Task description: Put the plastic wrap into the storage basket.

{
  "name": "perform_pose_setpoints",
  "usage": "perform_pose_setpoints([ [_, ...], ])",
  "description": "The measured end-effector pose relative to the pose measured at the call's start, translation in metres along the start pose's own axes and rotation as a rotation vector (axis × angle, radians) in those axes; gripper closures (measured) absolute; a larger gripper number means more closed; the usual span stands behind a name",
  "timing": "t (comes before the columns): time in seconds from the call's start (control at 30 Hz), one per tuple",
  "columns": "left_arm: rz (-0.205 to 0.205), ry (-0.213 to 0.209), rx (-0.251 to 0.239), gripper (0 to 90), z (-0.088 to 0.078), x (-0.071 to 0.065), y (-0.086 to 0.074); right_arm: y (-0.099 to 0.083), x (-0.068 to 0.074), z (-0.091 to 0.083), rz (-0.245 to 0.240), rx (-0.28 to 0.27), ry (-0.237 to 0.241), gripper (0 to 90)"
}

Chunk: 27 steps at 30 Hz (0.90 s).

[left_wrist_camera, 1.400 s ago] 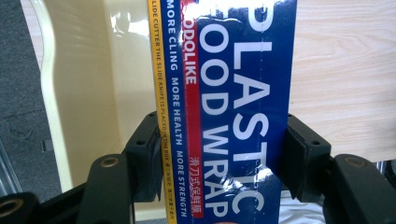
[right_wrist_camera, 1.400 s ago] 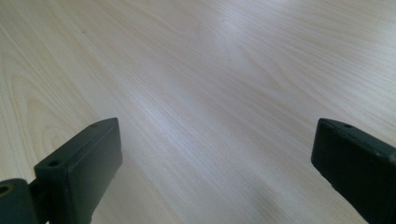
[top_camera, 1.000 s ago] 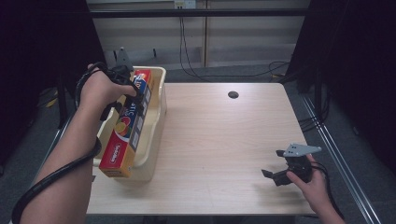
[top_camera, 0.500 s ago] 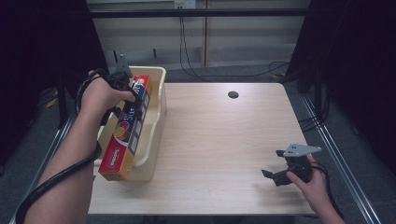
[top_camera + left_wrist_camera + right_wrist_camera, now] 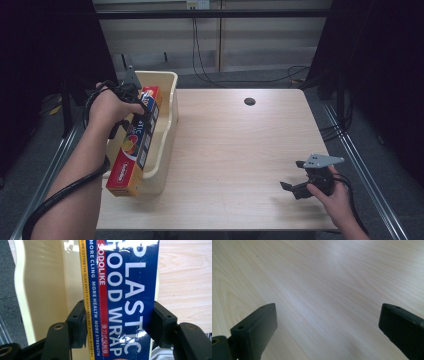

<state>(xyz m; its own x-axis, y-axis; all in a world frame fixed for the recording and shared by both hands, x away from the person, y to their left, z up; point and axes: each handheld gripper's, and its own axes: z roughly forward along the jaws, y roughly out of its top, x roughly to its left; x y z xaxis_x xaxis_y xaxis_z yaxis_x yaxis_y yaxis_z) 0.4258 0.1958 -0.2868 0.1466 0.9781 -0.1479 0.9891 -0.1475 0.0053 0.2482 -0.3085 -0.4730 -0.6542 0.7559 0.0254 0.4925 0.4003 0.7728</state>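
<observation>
A long plastic wrap box (image 5: 136, 142), blue with red and yellow, lies lengthwise over the cream tub (image 5: 167, 120) at the table's left edge. Its near end sticks out past the tub's front rim. My left gripper (image 5: 134, 102) is shut on the box near its far end, held by a hand reaching in from the left. In the left gripper view both black jaws press the sides of the box (image 5: 120, 302), with the tub's wall (image 5: 42, 290) to the left. My right gripper (image 5: 295, 177) rests low over the table at the front right, jaws wide open over bare wood (image 5: 324, 290).
The light wooden table (image 5: 240, 150) has a small dark round hole (image 5: 249, 101) near its far edge. Cables hang behind the table. Dark floor and metal rails run along both sides.
The left hand has lowered the box toward the tub, so it lies flatter and its near end has sunk. The right gripper has stayed where it was.
</observation>
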Motion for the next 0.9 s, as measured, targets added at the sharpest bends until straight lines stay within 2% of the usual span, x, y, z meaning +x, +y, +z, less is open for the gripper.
perform_pose_setpoints([
  [0.03,-0.01,-0.005,0.0,40.5,0.001,0.0,0.0,0.0,0.0,0.0,0.0,0.001,-0.001,1.7],
  [0.27,-0.006,0.002,0.004,40.4,0.005,0.001,0.001,0.0,0.0,0.0,-0.002,0.0,0.002,1.7],
  [0.53,-0.025,-0.003,0.007,40.5,0.012,0.001,0.003,0.0,0.0,0.0,0.0,0.001,0.002,1.7],
  [0.57,-0.017,-0.006,0.017,40.4,0.012,0.002,0.003,0.0,0.0,0.0,0.0,0.002,0.001,1.7],
  [0.9,-0.033,-0.009,0.012,40.3,0.02,0.003,0.004,0.0,0.0,0.0,0.0,0.004,0.003,1.7],
])
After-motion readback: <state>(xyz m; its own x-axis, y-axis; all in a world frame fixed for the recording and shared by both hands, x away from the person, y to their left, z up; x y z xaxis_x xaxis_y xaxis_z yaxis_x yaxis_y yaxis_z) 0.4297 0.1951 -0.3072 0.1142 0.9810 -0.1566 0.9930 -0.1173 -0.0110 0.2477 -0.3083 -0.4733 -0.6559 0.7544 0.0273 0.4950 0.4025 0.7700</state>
